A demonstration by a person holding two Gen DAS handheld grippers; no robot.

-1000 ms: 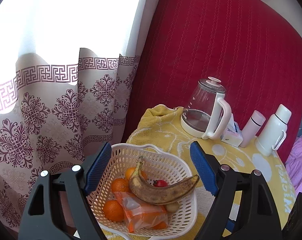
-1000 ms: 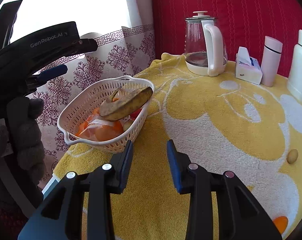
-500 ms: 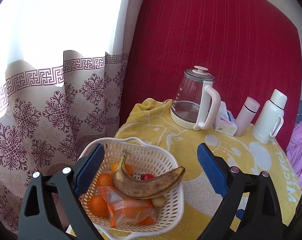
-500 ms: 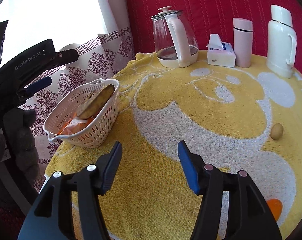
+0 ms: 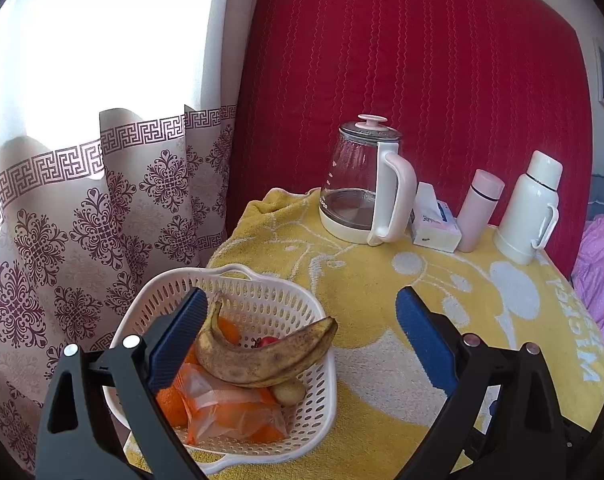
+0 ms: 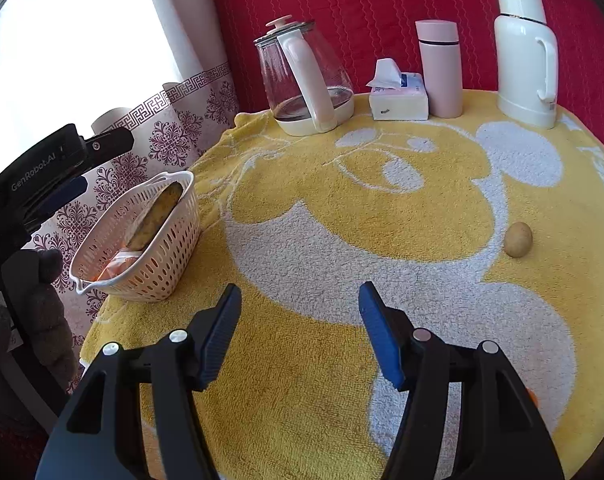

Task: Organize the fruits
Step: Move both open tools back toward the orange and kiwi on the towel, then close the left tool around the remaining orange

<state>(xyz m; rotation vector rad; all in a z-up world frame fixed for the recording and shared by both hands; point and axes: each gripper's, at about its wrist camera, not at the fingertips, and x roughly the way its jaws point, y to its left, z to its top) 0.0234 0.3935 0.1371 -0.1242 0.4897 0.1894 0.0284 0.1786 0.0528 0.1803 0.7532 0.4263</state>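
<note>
fruit sits mostly in a white slotted basket [image 5: 262, 304] at the left edge of a round desk covered by a yellow towel [image 6: 382, 208]. a brown-spotted banana [image 5: 262, 364] lies across the top of the basket, over several oranges [image 5: 170, 404], a clear bag [image 5: 230, 412] of orange pieces, a small red fruit [image 5: 268, 341] and a small tan fruit [image 5: 289, 392]. 1 more small tan fruit [image 6: 518, 239] lies alone on the towel, well apart from the basket, toward the right side of the desk.

the left gripper [image 5: 298, 332] hovers just above the basket, its blue-padded fingers wide apart and holding nothing. the right gripper [image 6: 300, 334] hangs over the front of the towel, fingers also spread and empty.

along the back of the desk, against a red quilted panel [image 5: 422, 80], stand a glass kettle [image 6: 306, 80], a tissue pack [image 6: 398, 98], a pink flask [image 6: 440, 68] and a white thermos [image 6: 526, 56]. a patterned curtain [image 5: 82, 208] hangs at the left.
</note>
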